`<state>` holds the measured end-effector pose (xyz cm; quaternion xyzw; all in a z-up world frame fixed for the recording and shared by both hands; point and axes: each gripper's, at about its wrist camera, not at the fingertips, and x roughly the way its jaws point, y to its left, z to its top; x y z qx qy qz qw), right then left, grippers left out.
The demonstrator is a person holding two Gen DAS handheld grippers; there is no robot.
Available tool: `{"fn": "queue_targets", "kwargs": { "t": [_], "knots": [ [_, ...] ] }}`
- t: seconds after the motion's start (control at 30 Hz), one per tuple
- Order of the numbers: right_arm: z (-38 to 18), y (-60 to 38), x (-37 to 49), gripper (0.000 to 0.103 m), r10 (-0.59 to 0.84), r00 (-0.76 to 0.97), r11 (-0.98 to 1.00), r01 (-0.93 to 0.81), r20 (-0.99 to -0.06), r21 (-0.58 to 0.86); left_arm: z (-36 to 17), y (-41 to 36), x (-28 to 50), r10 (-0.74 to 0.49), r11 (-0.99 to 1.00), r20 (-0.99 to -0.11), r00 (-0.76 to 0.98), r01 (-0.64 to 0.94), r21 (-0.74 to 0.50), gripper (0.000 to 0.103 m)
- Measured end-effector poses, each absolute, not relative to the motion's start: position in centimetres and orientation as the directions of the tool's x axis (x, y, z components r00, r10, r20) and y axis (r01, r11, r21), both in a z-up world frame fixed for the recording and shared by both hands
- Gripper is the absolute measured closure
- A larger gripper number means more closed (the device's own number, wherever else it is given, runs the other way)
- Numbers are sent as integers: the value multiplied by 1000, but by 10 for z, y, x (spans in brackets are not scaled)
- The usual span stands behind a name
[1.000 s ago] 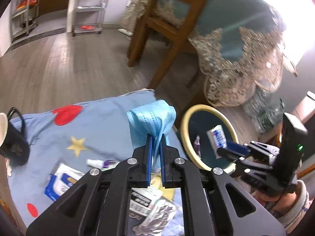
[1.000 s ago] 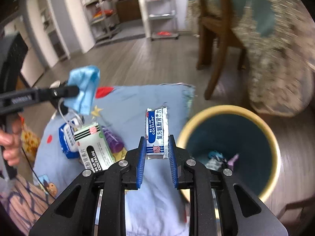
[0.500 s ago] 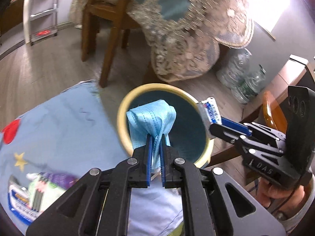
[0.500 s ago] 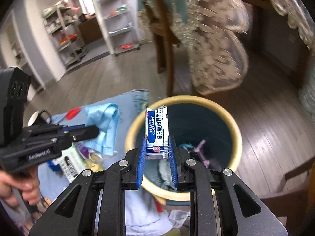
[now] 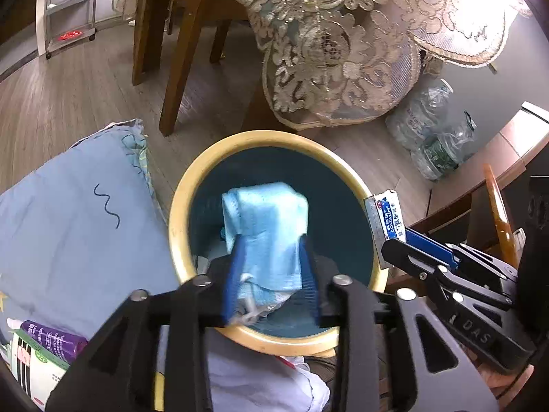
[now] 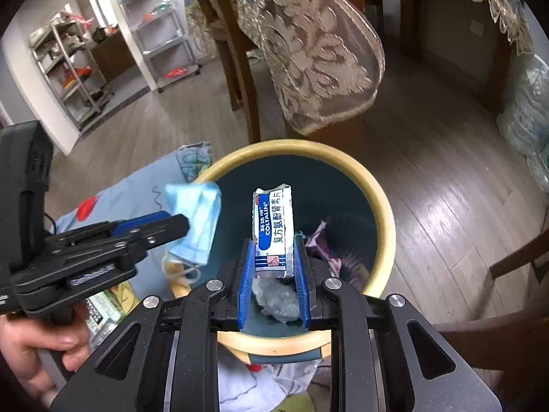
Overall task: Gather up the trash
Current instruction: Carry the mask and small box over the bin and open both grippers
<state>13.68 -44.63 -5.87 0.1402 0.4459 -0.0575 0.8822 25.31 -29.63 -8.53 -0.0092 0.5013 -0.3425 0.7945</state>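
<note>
Bin: the round trash bin (image 5: 176, 226) with yellow rim and dark teal inside stands on the wooden floor, just beside the blue blanket (image 5: 68, 226); its mouth lies directly below both hand-held grippers.
Bin contents: a purple wrapper (image 6: 322, 240) and a crumpled clear plastic piece (image 6: 278, 300) already lie inside.
Blanket: a purple tube (image 5: 51, 340) and a medicine box (image 5: 34, 370) are not yet collected.
Left hand-held gripper (image 5: 271, 281): its jaws stand parted around the blue face mask (image 5: 267, 226), which looks loose between them, over the left part of the mouth.
Right hand-held gripper (image 6: 274, 271): clenched on the COLTALIN sachet (image 6: 272, 233), long axis upright, over the middle.
Next move, my judgement: only release is needed; both things should drop straight in. The mask's ear loops may catch on a finger.
</note>
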Motion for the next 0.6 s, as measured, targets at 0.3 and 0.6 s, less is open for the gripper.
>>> {"fn": "queue_targets", "kwargs": {
  "t": [0.3, 0.6],
  "knots": [
    [-60, -441, 140, 57, 49, 590, 951, 218, -806, 218, -67, -275, 250, -573, 766, -762, 302, 529, -366, 41],
    [-47, -415, 139, 47, 99, 626, 964, 134, -774, 231, -38, -212, 238, -535, 805, -757, 376, 500, -320, 40]
  ]
}}
